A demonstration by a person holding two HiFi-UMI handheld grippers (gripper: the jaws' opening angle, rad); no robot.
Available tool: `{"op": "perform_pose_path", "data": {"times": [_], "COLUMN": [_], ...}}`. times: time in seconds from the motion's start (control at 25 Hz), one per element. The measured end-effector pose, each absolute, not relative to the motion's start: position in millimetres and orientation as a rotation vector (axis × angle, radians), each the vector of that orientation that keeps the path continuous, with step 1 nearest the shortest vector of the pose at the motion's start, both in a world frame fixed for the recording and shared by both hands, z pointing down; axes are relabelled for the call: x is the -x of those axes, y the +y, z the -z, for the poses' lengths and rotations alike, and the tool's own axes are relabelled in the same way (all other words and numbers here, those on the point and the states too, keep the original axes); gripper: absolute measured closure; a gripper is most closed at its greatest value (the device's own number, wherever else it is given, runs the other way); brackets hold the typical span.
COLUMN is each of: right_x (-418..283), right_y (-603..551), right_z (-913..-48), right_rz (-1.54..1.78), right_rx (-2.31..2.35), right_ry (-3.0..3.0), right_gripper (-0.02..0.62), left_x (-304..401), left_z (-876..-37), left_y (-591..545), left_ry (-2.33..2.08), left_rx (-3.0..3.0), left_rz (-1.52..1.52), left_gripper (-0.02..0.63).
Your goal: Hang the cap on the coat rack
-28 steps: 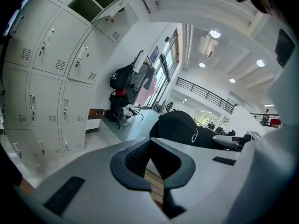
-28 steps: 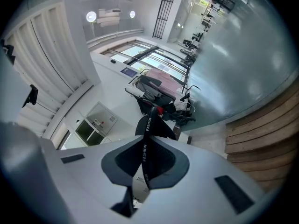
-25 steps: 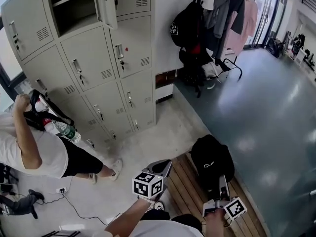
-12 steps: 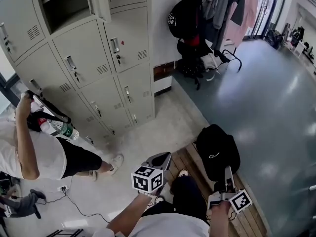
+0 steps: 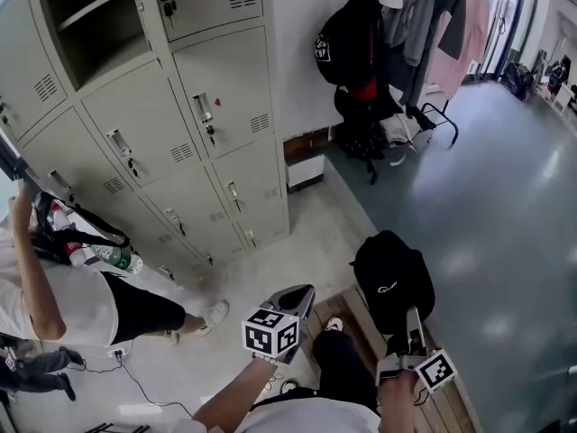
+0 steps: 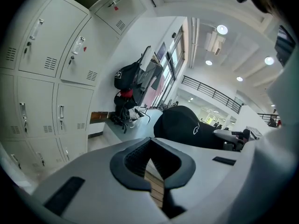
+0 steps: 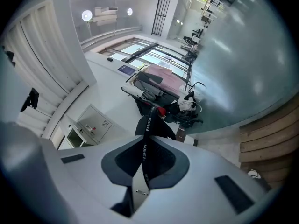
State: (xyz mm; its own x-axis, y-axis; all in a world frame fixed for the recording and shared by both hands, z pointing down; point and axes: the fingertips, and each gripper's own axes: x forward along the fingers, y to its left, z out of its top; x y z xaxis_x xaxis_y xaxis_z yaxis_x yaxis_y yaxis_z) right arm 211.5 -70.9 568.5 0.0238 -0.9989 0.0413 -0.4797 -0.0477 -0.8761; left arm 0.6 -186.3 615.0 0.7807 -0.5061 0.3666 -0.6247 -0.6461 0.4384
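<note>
Head view: black cap [image 5: 392,278] held by the right claw [image 5: 412,321], above wooden slats [image 5: 363,314] — well apart from the coat rack [image 5: 424,25] beside the lockers [image 5: 180,124]; left claw [image 5: 305,292] near it.
Left gripper view: claw closed, nothing between its jaws; cap just to its right.
Right gripper view: claw clamped on the cap's strap [image 7: 145,139] — coat rack far beyond.

Grey lockers [image 5: 144,133] — person [image 5: 81,300], perhaps a bottle [image 5: 115,260].

Head view looks steeply down; both gripper views aim outward; all share the distant coat rack [image 5: 444,113].
</note>
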Motion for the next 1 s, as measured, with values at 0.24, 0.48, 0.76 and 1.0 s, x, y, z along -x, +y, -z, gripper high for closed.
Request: {"op": "perform_pose_path", "data": {"times": [0.24,0.48,0.76,1.0], "right_x": [-253,-285,-332,-350], "right_y": [-168,-254,-308,-323], "right_z": [-557,-510,-478,-475], "right_rz": [0.984,1.018,0.991,0.985], "right_rx": [1.531,1.436,1.416,1.427], "right_ry": [1.575,1.651,1.678,1.669], "right_gripper": [0.577,0.577,0.577,0.577], "left_x": [-42,-99,-144,-156], "left_z": [-589,-537,-497,-485], "left_y": [-274,-343,-394,-415], "left_ry": [-0.922,-0.948,-0.973,-0.987], "left_rx": [-2.405,-2.424,-2.455,-2.463], "left_rz": [-0.266,-0.255,-0.260,-0.232], "left_gripper": [0.603,0.603,0.603,0.603]}}
